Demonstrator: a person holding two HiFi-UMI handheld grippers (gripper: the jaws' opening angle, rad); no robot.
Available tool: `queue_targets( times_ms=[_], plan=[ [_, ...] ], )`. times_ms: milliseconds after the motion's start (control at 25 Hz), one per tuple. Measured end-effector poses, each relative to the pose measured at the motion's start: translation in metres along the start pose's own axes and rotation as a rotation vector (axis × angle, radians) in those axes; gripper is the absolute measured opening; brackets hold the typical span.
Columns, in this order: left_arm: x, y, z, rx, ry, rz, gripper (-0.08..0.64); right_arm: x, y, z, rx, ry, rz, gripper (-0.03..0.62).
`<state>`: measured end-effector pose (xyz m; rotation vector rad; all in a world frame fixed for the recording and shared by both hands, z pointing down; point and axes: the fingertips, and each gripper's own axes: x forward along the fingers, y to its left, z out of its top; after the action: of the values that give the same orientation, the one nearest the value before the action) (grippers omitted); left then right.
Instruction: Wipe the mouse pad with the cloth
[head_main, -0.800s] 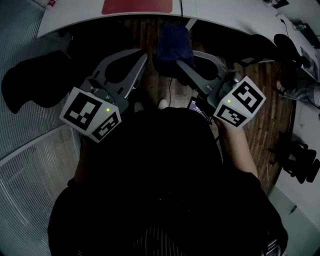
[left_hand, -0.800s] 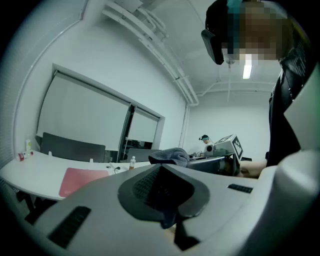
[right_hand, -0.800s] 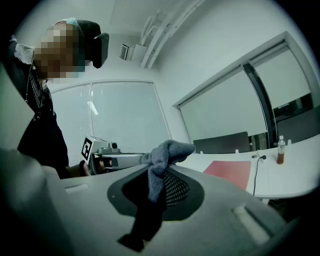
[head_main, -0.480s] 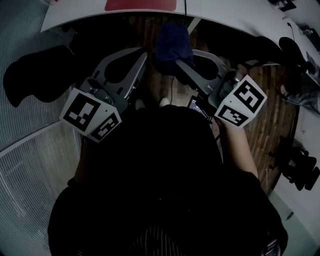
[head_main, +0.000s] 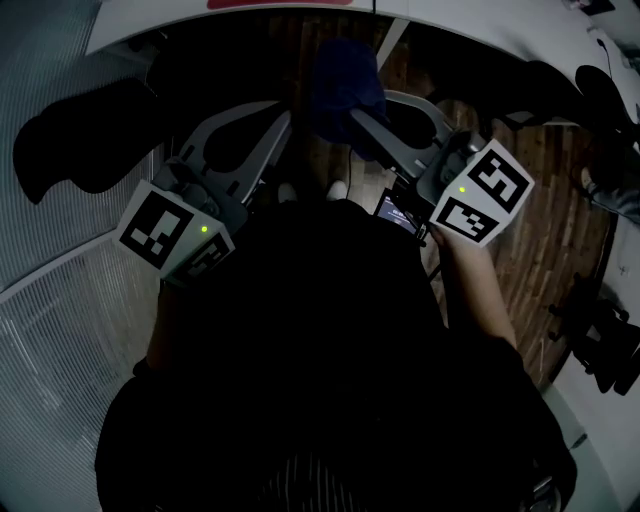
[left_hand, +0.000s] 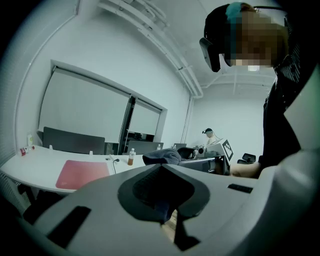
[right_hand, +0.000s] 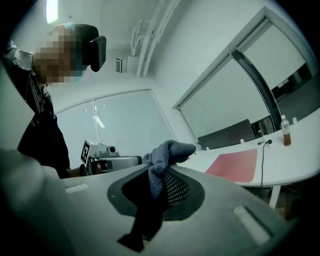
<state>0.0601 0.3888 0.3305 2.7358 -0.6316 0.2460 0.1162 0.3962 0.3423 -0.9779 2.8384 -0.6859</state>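
While the right gripper has its jaws clamped on the blue-grey cloth, whose bunched top sticks out past the tips and whose tail hangs down through the hollow between them, the left gripper has its jaws closed together on nothing. Both are held in the air short of the white desk, well apart from the red mouse pad lying flat on it.

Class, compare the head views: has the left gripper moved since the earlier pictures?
Yes, slightly. Judged against the desk, the left gripper has drawn back toward the person, though the head camera also shifted.
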Motion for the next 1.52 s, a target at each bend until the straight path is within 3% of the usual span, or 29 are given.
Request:
queue_targets(
  times_ms=[280,520,760,1040,1320,1400,1520],
  plan=[
    [0.025,-0.012,0.005,0.015,0.015,-0.063,0.006,-0.024,-0.018,-0.002,0.024,-0.024,-0.037,0.041],
    [0.028,-0.003,0.005,0.014,0.004,-0.132,0.006,-0.023,-0.015,-0.004,-0.012,-0.026,-0.093,0.041],
    [-0.026,0.003,0.012,0.04,-0.014,-0.271,0.006,0.02,0.042,-0.003,-0.034,-0.043,-0.235,0.041],
    [-0.017,0.023,0.029,0.043,-0.014,-0.45,0.008,0.02,0.029,0.017,-0.04,-0.096,-0.429,0.041],
    [-0.012,0.028,0.041,0.034,-0.017,-0.496,0.006,0.019,0.034,0.028,-0.028,-0.12,-0.492,0.041],
    [-0.013,0.026,0.044,0.036,-0.018,-0.484,0.006,0.017,0.038,0.032,-0.026,-0.11,-0.484,0.041],
    [-0.02,0.036,0.043,0.104,-0.004,-0.423,0.006,0.028,0.038,0.038,-0.032,-0.096,-0.479,0.041]
  ],
)
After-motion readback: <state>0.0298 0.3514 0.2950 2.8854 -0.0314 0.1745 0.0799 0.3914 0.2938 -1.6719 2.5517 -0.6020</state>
